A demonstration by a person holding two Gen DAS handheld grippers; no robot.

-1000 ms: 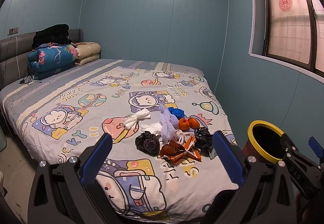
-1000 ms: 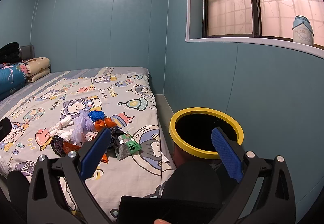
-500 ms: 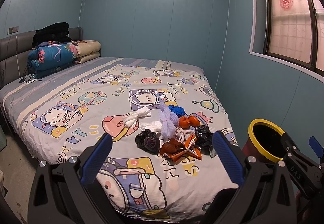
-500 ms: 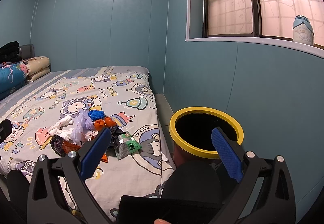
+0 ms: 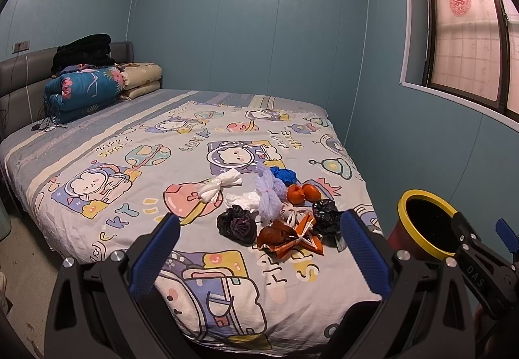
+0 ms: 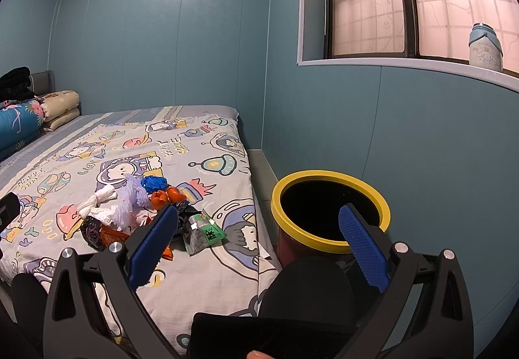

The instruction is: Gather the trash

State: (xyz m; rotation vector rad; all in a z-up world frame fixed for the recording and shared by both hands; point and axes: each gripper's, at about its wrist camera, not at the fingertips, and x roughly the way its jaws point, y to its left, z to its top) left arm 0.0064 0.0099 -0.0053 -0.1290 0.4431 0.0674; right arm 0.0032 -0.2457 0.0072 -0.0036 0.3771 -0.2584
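Observation:
A heap of trash lies on the bed's near right part: a black crumpled bag [image 5: 236, 224], an orange wrapper [image 5: 285, 234], a lilac bag [image 5: 267, 193], a white knotted bag [image 5: 215, 187], a blue glove [image 5: 283, 175], orange peel [image 5: 303, 192] and a silver-green packet [image 6: 202, 230]. A dark red bin with a yellow rim [image 5: 421, 222] [image 6: 331, 206] stands on the floor beside the bed. My left gripper [image 5: 259, 252] hangs open before the heap, holding nothing. My right gripper [image 6: 256, 243] is open and empty between the bed edge and the bin.
The bed with a cartoon space sheet [image 5: 136, 164] fills the room's middle. Folded quilts [image 5: 84, 89] and dark clothes sit at the headboard. Blue walls close in at the right, with a window sill [image 6: 421, 65] carrying a pale jar [image 6: 485, 47].
The left view has lifted slightly, so the trash heap sits a bit higher in it. The right gripper has stayed still.

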